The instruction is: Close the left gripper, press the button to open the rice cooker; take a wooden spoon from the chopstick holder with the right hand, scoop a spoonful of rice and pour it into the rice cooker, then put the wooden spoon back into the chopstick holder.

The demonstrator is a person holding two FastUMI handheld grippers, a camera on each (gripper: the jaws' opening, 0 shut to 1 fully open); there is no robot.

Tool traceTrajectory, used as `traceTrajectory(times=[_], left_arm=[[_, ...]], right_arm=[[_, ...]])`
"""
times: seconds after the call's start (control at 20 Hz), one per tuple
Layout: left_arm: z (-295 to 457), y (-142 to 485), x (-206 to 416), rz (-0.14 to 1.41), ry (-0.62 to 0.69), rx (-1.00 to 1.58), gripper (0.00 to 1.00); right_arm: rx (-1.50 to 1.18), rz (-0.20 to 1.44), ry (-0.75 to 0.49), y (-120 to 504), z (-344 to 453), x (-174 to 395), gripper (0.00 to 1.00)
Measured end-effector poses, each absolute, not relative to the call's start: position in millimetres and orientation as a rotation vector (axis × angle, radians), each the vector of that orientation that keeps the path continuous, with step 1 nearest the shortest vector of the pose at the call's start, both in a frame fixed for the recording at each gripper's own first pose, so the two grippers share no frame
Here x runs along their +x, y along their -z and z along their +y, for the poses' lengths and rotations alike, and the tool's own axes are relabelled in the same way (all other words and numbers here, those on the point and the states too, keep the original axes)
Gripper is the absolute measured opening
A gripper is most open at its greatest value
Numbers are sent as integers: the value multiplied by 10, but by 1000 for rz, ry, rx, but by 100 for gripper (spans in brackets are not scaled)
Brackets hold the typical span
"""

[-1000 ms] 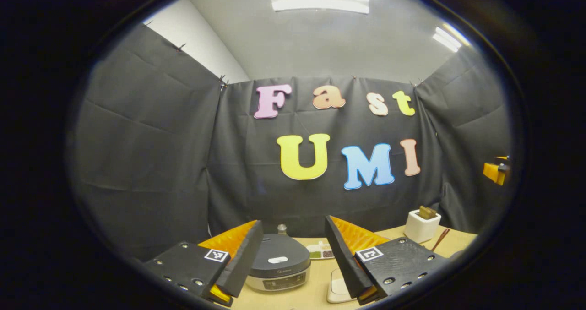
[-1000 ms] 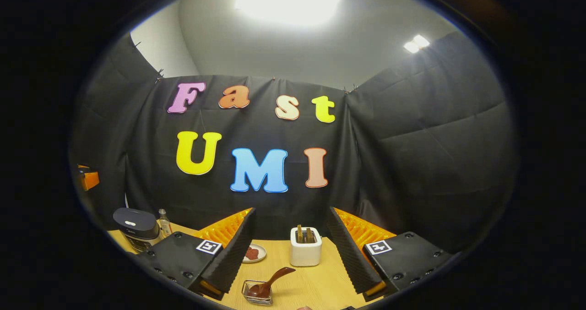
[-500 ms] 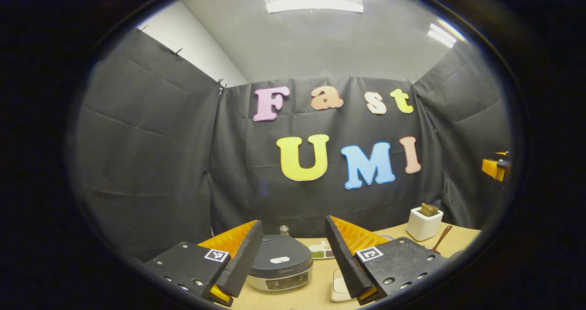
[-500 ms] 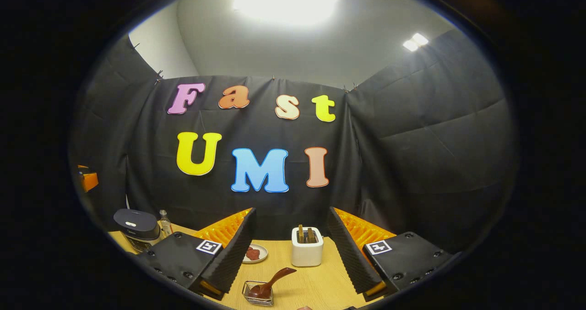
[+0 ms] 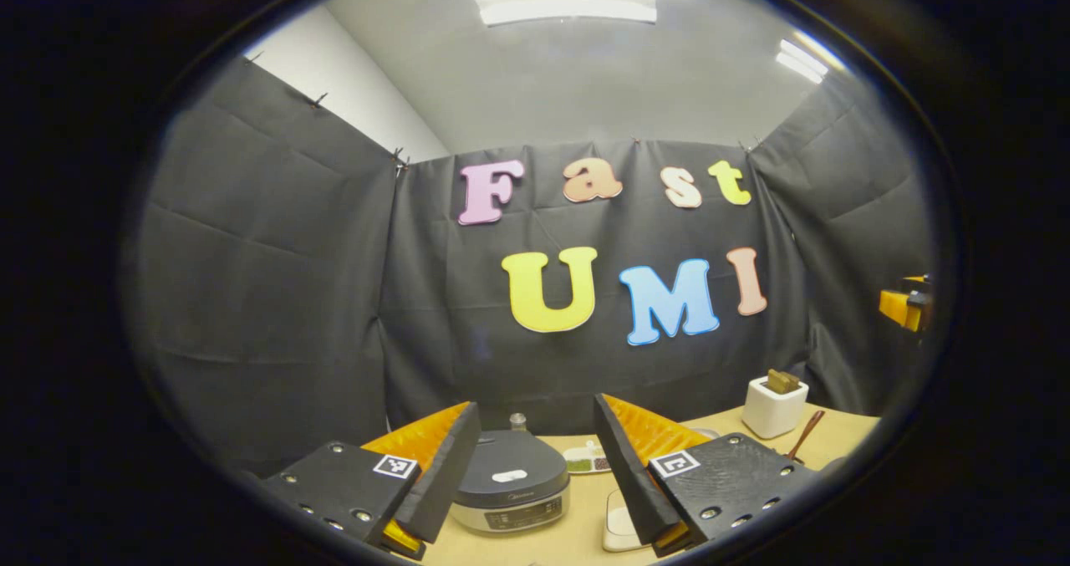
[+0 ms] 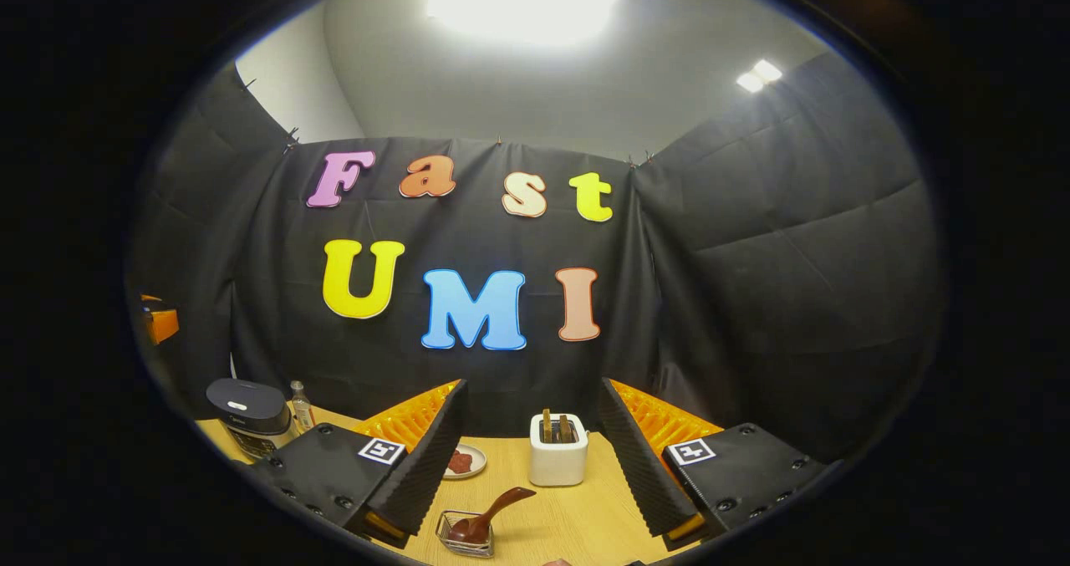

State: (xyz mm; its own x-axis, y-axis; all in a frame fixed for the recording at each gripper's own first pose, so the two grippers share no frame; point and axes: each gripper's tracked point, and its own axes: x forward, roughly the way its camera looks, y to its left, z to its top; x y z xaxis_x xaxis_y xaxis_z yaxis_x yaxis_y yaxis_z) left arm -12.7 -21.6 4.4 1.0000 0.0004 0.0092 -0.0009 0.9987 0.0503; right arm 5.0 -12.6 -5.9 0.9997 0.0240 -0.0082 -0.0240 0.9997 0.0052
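In the left gripper view, the rice cooker [image 5: 510,493] is seen low between the spread fingers of the left hand-held gripper [image 5: 535,499], its domed dark lid shut, with a pale oval button on top. Nothing is held. In the right gripper view, the right hand-held gripper [image 6: 530,486] is likewise open and empty. A wooden spoon [image 6: 489,516] rests in a small wire basket [image 6: 465,535] between its fingers on the wooden surface [image 6: 577,524], with a white rounded chopstick holder [image 6: 557,461] beyond it. Its writing cannot be read.
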Motion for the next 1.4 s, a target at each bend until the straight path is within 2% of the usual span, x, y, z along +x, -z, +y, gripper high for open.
traceTrajectory(times=[0.9, 1.05, 1.1, 1.25, 1.4], left_arm=[[-377, -20, -129, 7, -88, 78, 86], [-329, -64, -87, 0, -101, 71, 84], [-291, -84, -47, -4, -108, 74, 77], [-200, -39, 77, -1, -104, 88, 72], [-105, 35, 254, 15, -84, 63, 51]], right_arm=[[-25, 2, -164, 299, -235, 119, 98], [-24, -5, -176, 319, -203, 129, 98], [-23, -2, -178, 334, -189, 137, 98], [-20, 4, -175, 371, -112, 150, 98], [-21, 8, -146, 391, -45, 164, 97]])
